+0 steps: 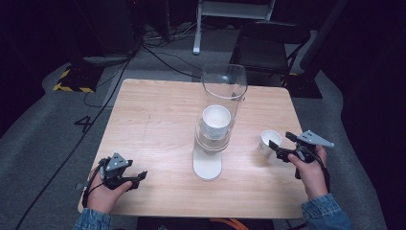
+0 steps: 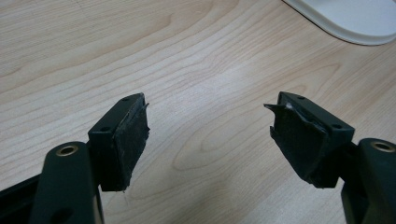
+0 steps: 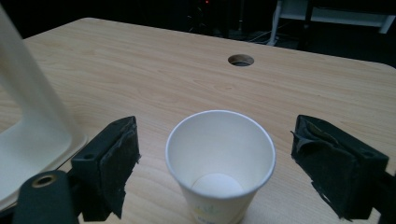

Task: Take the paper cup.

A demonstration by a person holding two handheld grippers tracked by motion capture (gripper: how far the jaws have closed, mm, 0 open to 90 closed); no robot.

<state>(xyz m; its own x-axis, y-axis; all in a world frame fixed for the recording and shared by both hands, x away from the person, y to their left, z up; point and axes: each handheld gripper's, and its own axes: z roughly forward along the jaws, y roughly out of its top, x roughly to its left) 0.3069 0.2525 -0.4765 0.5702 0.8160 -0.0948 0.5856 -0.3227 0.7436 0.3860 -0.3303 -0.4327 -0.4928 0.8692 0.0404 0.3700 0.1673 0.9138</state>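
Right gripper [image 3: 215,168] jaws apart around paper cup [image 3: 220,163], right of dispenser [image 1: 215,120]; a hard squeeze risks crushing it. Left gripper [image 2: 210,140] apart, idle.

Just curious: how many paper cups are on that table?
2. One cup stands upright between the open right tongs; another sits in the clear dispenser mid-table. More may be stacked beneath it.
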